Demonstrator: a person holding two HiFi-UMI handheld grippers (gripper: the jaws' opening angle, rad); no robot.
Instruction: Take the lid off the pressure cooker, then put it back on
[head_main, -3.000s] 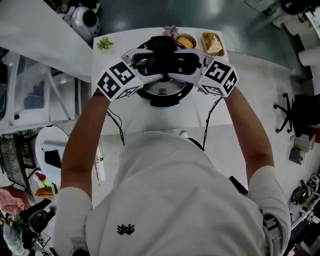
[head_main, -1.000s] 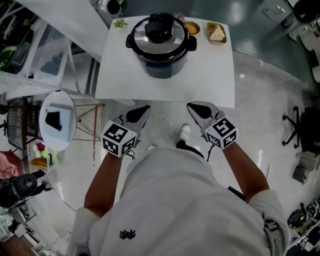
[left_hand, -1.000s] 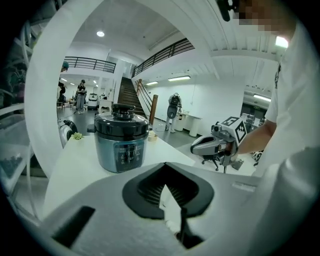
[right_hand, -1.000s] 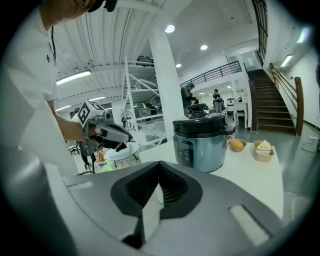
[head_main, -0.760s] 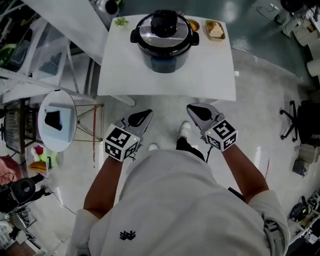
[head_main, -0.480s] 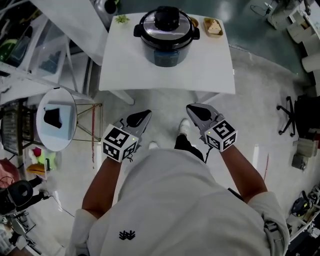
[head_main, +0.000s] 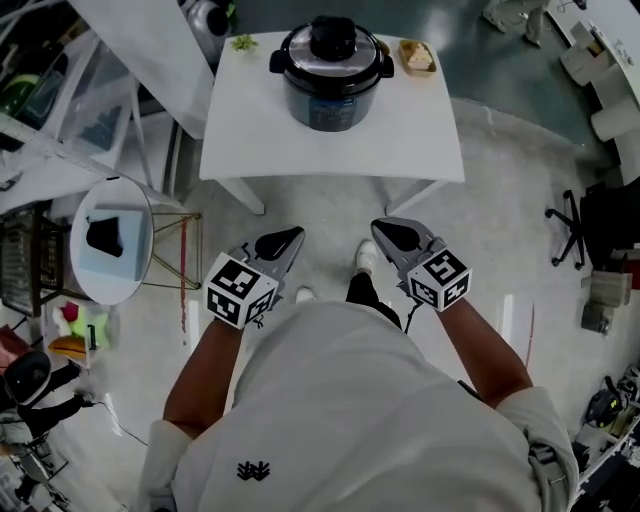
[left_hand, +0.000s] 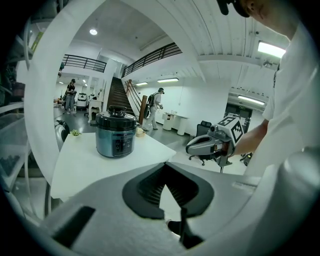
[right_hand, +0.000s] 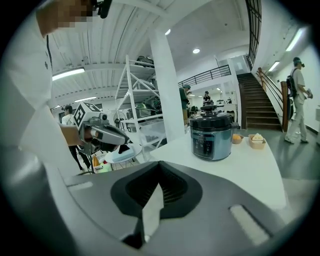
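Seen from overhead, I stand on the pale floor (head_main: 500, 220), well back from a white table (head_main: 400, 140) at the far side of the scene. The pressure cooker (head_main: 333, 75) stands upright on the far half of that table. Its black-knobbed lid (head_main: 333, 42) is seated on top, so the pot reads as closed. To its right, near the table's far right corner, is a small tray of food (head_main: 417, 57). At the far left corner is a little green plant (head_main: 243, 43).

I hold both grippers low in front of my body, near me and well apart from the table, pointing toward the cooker and slightly down. The left gripper (head_main: 283, 240) and the right gripper (head_main: 390, 234) sit side by side with a gap between them. Each gripper's own view shows its jaws brought together with nothing between them, only floor and table beyond. I judge this is because nothing needs holding here: the lid is on, and both hands are out of reach of the pot. The marker cube (head_main: 238, 290) on the left gripper faces up toward my head camera, as does its twin on the right.
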